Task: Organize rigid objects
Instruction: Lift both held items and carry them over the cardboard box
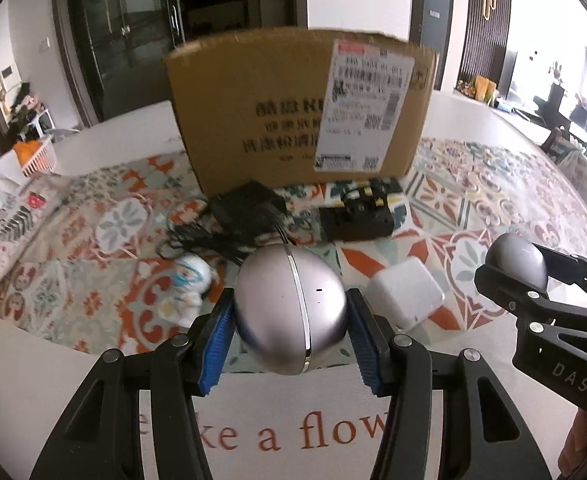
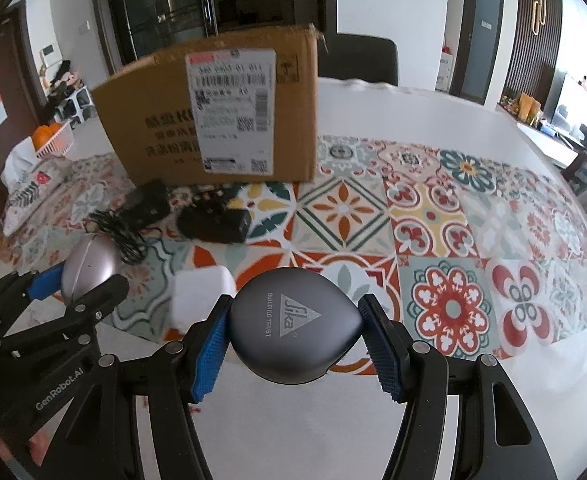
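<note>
Silver and egg-shaped, a metallic case [image 1: 289, 312] is pinched between the left gripper [image 1: 291, 338] fingers while the right gripper [image 2: 295, 338] clamps a grey rounded logo case [image 2: 295, 326], both lifted above the patterned tabletop [image 2: 453, 240], apparently bound for the brown cardboard box [image 1: 293, 108] behind.

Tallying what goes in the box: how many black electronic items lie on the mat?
2: a black adapter with tangled cord, and a black charger to its right, both before the cardboard box. Others may be hidden.
</note>
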`<state>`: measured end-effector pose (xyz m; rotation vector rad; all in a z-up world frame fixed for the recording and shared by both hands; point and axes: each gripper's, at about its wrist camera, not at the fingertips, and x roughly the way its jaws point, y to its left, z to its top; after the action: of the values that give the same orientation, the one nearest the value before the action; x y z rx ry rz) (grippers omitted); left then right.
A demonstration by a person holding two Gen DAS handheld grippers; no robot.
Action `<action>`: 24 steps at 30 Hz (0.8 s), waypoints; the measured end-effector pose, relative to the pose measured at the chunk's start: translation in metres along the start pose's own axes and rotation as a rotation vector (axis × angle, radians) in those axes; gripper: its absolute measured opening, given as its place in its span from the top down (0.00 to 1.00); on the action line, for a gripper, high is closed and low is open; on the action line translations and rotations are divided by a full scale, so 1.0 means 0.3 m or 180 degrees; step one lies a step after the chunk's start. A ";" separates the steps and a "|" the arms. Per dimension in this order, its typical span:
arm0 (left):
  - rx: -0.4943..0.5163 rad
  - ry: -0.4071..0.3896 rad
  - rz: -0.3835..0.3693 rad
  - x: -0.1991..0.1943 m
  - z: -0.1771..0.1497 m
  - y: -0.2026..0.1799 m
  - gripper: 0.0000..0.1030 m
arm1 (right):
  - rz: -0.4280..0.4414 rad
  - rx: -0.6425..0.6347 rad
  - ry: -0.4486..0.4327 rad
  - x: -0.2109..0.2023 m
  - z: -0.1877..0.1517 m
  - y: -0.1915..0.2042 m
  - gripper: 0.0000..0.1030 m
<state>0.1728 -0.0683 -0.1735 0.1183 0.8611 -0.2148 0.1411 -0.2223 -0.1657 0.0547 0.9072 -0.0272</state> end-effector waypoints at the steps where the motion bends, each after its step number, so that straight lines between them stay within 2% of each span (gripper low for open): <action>1: -0.0011 -0.0026 -0.0007 -0.015 0.005 0.004 0.48 | 0.0004 -0.0002 -0.0024 -0.014 0.008 0.005 0.39; 13: -0.0145 -0.0320 -0.0020 -0.227 0.115 0.066 0.48 | 0.0038 -0.0001 -0.0360 -0.214 0.119 0.059 0.39; 24: -0.0161 -0.0576 0.0084 -0.348 0.203 0.111 0.48 | 0.0096 0.0002 -0.0506 -0.290 0.213 0.097 0.39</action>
<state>0.1596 -0.0329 -0.0541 0.0618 0.6841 -0.1761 0.1393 -0.1971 -0.0568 0.0659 0.7473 -0.0037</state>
